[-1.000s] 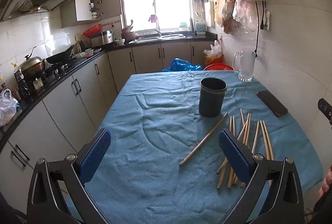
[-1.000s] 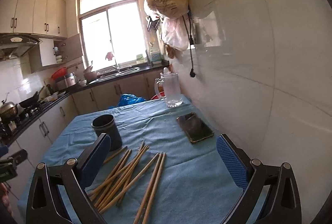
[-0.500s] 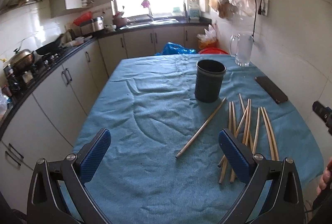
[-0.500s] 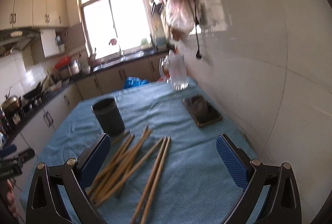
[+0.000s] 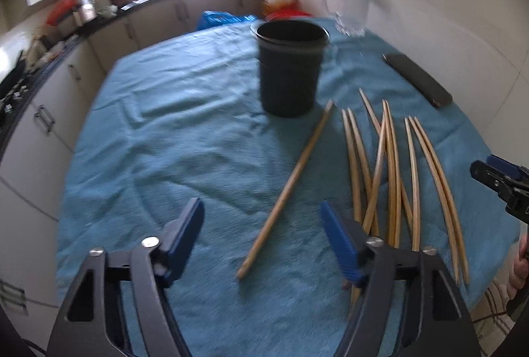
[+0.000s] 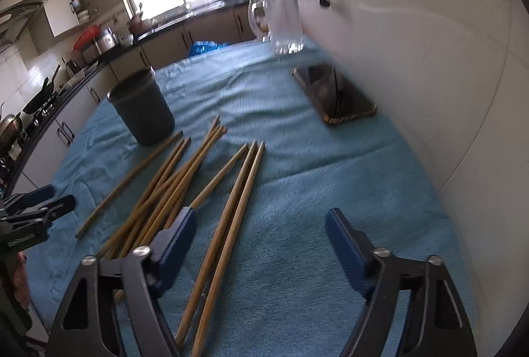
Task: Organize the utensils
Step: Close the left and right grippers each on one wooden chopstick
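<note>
L gripper [image 5: 261, 238] hangs over the blue cloth [image 5: 172, 138], pointing down at it; jaws partly apart, have just been closing, nothing gripped; lone chopstick [image 5: 291, 181] lies diagonally w/ its near end in the gap between the pads, not touched. R gripper [image 6: 261, 241] also partly apart, jaws just been closing, holding nothing; a pair of chopsticks [image 6: 231, 218] runs under the gap, closer to its L pad. Rest of the chopstick pile [image 5: 386, 168] is fanned on the cloth just beside the dark cup [image 5: 291, 69], which stands upright; lone stick's far tip nearly reaches the cup base. Phone [image 6: 334, 95] lies near the wall; glass mug [image 6: 281, 22] stands beyond it, blurred.
</note>
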{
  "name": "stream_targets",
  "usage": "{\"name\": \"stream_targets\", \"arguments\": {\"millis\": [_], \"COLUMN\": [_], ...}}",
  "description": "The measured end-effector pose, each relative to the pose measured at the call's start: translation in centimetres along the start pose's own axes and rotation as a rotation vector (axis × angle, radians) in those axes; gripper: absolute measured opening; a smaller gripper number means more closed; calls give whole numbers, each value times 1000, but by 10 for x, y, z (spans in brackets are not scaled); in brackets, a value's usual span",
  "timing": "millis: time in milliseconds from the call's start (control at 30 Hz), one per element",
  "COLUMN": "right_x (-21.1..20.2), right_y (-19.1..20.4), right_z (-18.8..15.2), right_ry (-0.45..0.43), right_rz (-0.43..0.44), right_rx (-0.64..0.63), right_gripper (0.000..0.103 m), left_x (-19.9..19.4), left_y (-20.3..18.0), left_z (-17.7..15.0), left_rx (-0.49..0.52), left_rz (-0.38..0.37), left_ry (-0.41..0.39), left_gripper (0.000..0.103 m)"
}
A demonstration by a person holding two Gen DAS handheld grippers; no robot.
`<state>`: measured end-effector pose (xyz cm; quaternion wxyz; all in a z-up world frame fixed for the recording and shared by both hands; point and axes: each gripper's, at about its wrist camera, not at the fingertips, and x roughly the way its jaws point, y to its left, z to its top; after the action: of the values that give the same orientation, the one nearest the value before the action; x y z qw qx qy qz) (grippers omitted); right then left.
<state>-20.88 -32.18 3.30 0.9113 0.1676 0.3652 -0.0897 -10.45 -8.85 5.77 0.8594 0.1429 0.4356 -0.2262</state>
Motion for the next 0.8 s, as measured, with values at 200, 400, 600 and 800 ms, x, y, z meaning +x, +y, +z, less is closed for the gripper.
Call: {"name": "stream_targets", "arguments": {"millis": [200, 400, 600, 800], "right_x": [26, 42, 46, 38], "right_y": [0, 5, 4, -10], "right_z": [0, -3, 3, -2], "right_ry": [89, 134, 150, 190], "right_rz": [12, 2, -18, -34], "right_rx": [5, -17, -20, 4], "right_gripper": [63, 49, 18, 14], "left_x": [38, 65, 61, 42], "left_y": [-10, -11, 2, 18], "left_z": [13, 18, 16, -9], "left_rx": [46, 42, -74, -183], "left_rz": [-40, -47, -79, -138], "left_ry": [65, 129, 178, 256], "left_gripper": [56, 36, 12, 9]}}
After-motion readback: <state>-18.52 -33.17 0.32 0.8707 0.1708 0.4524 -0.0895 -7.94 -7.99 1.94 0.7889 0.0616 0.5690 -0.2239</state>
